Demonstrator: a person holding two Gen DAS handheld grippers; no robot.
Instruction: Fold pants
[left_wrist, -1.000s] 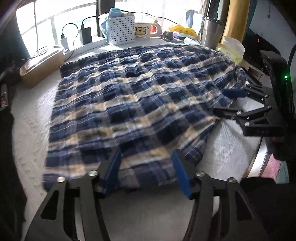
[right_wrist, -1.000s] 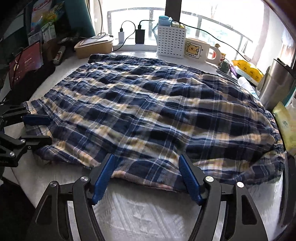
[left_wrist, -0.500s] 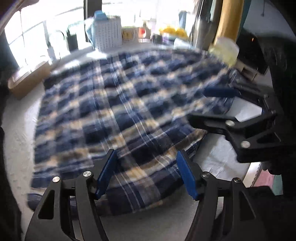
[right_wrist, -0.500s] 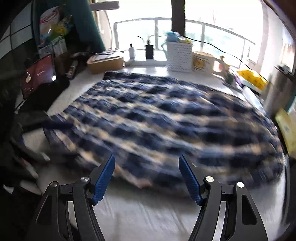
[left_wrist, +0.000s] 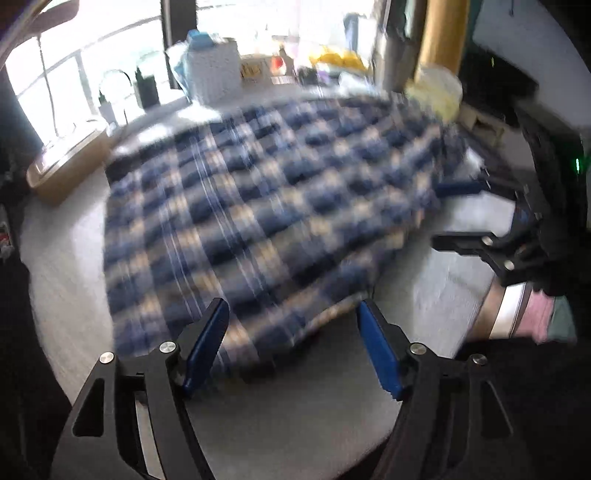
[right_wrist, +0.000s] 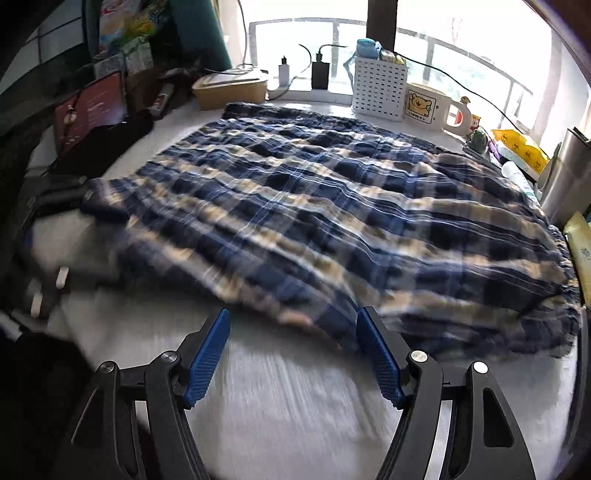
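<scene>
The blue, white and tan plaid pants (left_wrist: 258, 221) lie spread flat on the white table (left_wrist: 295, 413); they also show in the right wrist view (right_wrist: 332, 221). My left gripper (left_wrist: 293, 343) is open and empty, just off the pants' near edge. My right gripper (right_wrist: 293, 350) is open and empty, a short way back from the near hem. The right gripper also shows at the right of the left wrist view (left_wrist: 448, 214), open at the pants' side edge. The left wrist view is blurred by motion.
Along the far side by the window stand a white perforated basket (right_wrist: 378, 88), a cream mug (right_wrist: 428, 107), a tan lidded box (right_wrist: 231, 90) and chargers (right_wrist: 319, 74). A steel tumbler (right_wrist: 563, 177) is at the right. A dark tablet (right_wrist: 90, 114) lies at the left.
Both grippers have pulled back from the pants' near edge, still open. The views have swung, and the left gripper's fingers no longer overlap the hem.
</scene>
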